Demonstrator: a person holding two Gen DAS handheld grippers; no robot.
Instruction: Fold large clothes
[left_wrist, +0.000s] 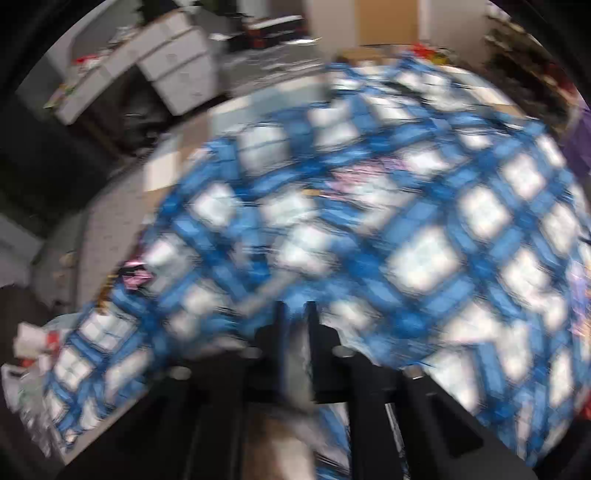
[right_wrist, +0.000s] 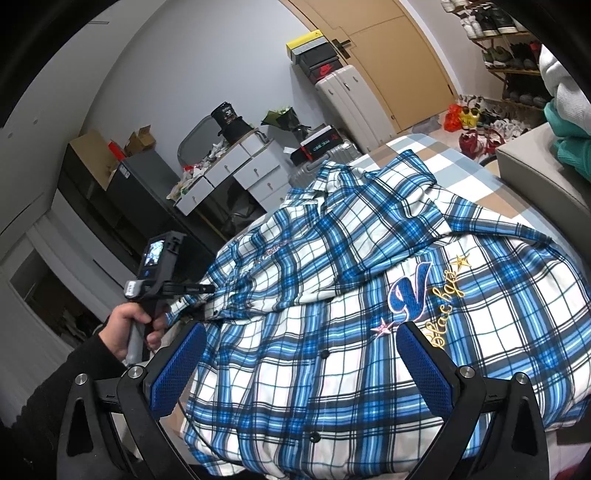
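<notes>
A large blue and white plaid shirt (right_wrist: 332, 295) with an embroidered "V" lies partly folded on a checked bed (right_wrist: 461, 173). In the left wrist view the shirt (left_wrist: 369, 221) is motion-blurred and fills the frame. My left gripper (left_wrist: 294, 306) is shut on the shirt's edge; it also shows in the right wrist view (right_wrist: 207, 288), holding the cloth at the left side, a little lifted. My right gripper (right_wrist: 301, 330) is open and empty, hovering just above the shirt's front, its blue pads (right_wrist: 424, 369) wide apart.
White drawers (right_wrist: 236, 170) with clutter stand beyond the bed's far edge, beside suitcases (right_wrist: 351, 99) and a wooden door. A grey headboard or box (right_wrist: 535, 173) with folded clothes sits at the right. Shoe racks (right_wrist: 506, 48) stand at the back right.
</notes>
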